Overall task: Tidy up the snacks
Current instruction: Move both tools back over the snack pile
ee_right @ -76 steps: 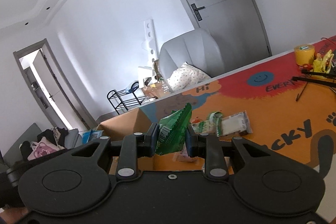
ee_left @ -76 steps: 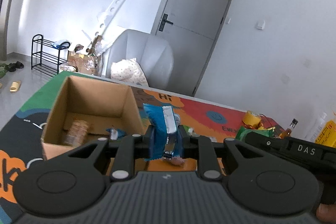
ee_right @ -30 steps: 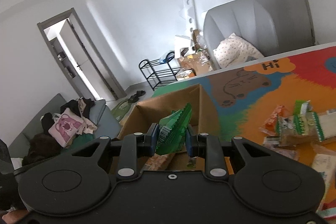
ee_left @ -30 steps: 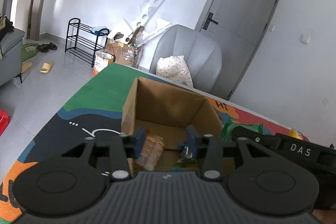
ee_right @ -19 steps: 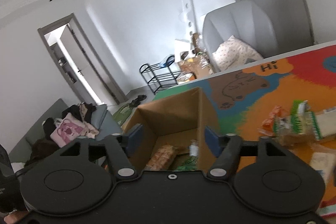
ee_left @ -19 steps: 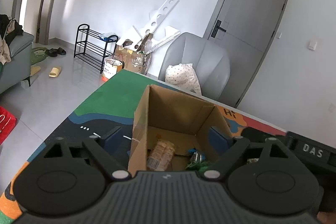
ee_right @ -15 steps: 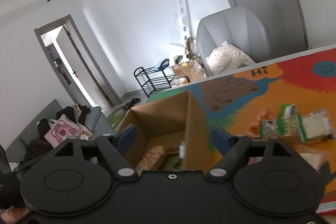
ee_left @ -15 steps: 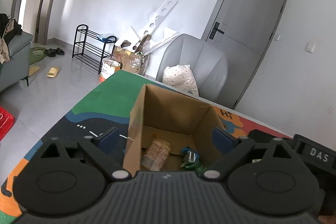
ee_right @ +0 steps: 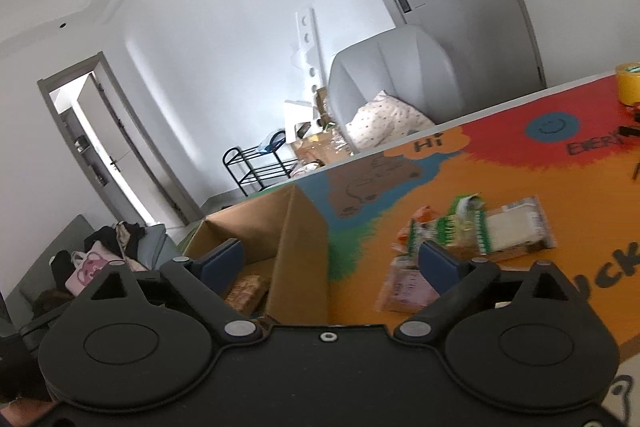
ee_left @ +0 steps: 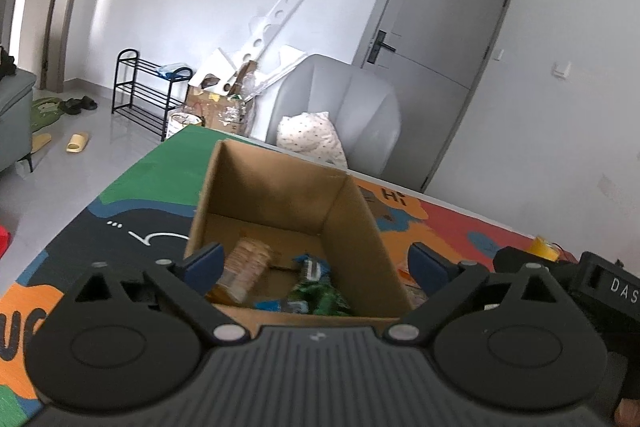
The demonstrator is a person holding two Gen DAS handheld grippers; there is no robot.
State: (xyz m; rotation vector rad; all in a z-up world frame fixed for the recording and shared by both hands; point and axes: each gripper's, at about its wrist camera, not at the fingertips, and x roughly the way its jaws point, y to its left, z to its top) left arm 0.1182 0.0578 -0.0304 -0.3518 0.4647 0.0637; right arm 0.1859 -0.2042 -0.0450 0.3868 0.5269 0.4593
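Observation:
An open cardboard box (ee_left: 352, 211) stands on the colourful table mat. Inside it lie a clear pack of biscuits (ee_left: 246, 265), a blue packet (ee_left: 314, 267) and a green packet (ee_left: 320, 299). My left gripper (ee_left: 316, 265) is open and empty, just above the box's near side. My right gripper (ee_right: 332, 263) is open and empty, over the box's right wall (ee_right: 300, 247). Several loose snack packets (ee_right: 472, 231) lie on the orange mat to the right of the box, with a pinkish pack (ee_right: 408, 287) nearest my right fingers.
A yellow tape roll (ee_right: 628, 83) sits at the table's far right. A grey armchair (ee_left: 340, 123) with a pillow stands behind the table. A black shoe rack (ee_left: 144, 95) and cardboard clutter stand by the far wall. The other gripper's black body (ee_left: 600, 287) is at the right.
Both grippers opened and dropped their packets, blue from the left and green from the right, into the box. The right gripper has since swung right toward the loose snacks.

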